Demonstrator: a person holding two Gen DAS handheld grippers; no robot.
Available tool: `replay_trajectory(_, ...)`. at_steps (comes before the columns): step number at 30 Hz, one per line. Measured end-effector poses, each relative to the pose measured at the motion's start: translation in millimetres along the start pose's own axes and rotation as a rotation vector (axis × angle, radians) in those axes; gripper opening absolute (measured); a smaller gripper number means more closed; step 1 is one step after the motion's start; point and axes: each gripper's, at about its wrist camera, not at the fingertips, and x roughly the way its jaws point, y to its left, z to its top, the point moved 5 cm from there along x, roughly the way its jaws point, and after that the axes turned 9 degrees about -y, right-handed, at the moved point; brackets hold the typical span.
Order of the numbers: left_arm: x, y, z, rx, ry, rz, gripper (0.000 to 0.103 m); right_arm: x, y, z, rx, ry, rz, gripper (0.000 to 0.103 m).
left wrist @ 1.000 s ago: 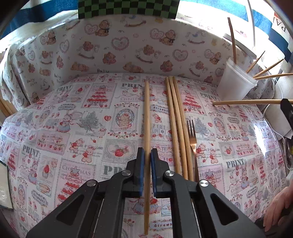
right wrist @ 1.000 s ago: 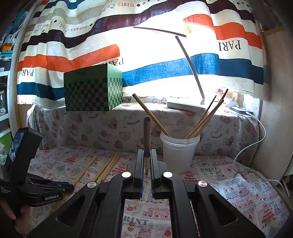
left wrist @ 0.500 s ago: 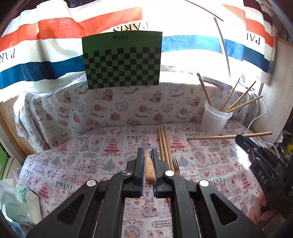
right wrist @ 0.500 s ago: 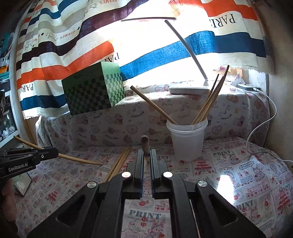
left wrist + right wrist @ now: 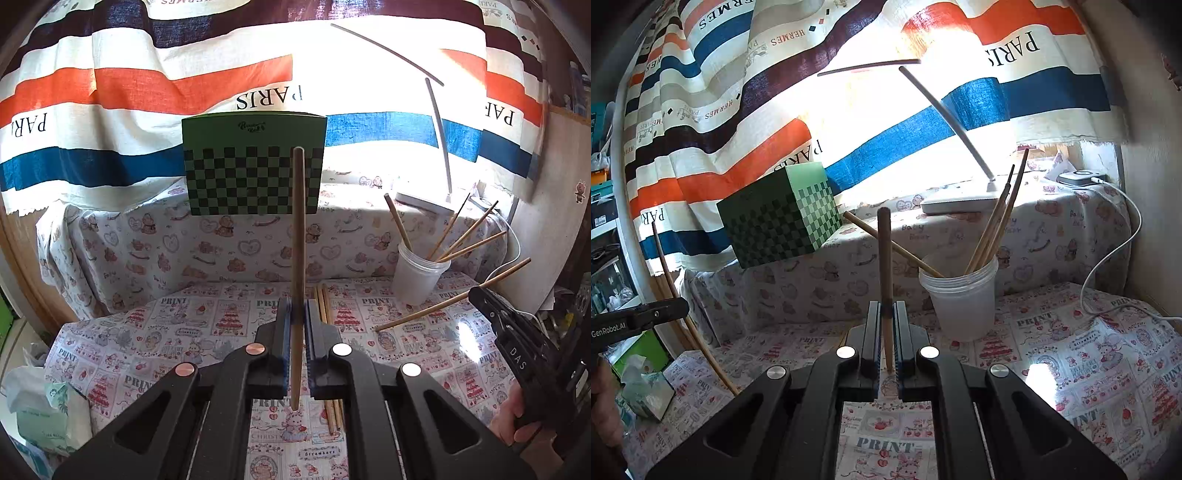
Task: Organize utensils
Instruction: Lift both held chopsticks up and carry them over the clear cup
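Note:
My left gripper (image 5: 296, 314) is shut on a wooden chopstick (image 5: 298, 236) and holds it upright above the cloth. My right gripper (image 5: 885, 314) is shut on another chopstick (image 5: 884, 258), also upright, just left of the white plastic cup (image 5: 960, 299) that holds several chopsticks. In the left wrist view the cup (image 5: 419, 277) stands at the back right, and the right gripper (image 5: 509, 332) with its chopstick (image 5: 443, 299) is near it. A few chopsticks (image 5: 325, 306) lie on the cloth behind my left gripper.
A green checkered box (image 5: 255, 166) stands on the raised ledge at the back. A white desk lamp (image 5: 960, 199) sits on the ledge behind the cup. A white cable (image 5: 1108, 258) runs down at the right. A tissue pack (image 5: 646, 395) lies at the left edge.
My left gripper has lifted its chopstick off the cloth and tilted it upright. My right gripper has moved closer to the cup with its chopstick.

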Motion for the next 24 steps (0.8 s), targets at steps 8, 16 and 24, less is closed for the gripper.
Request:
replay_trajectory(8, -5, -1, 9, -0.008, -0.01, -0.005, 0.006, -5, 5, 2, -0.016, -0.019, 0.014, 0.007)
replay_trajectory(16, -10, -12, 31, -0.02, -0.059, -0.075, 0.006, -22, -1, 41, -0.016, -0.069, 0.01, 0.007)
replay_trajectory(24, -15, -39, 67, -0.034, -0.127, -0.163, 0.006, -37, -7, 82, -0.057, -0.098, 0.008, 0.007)
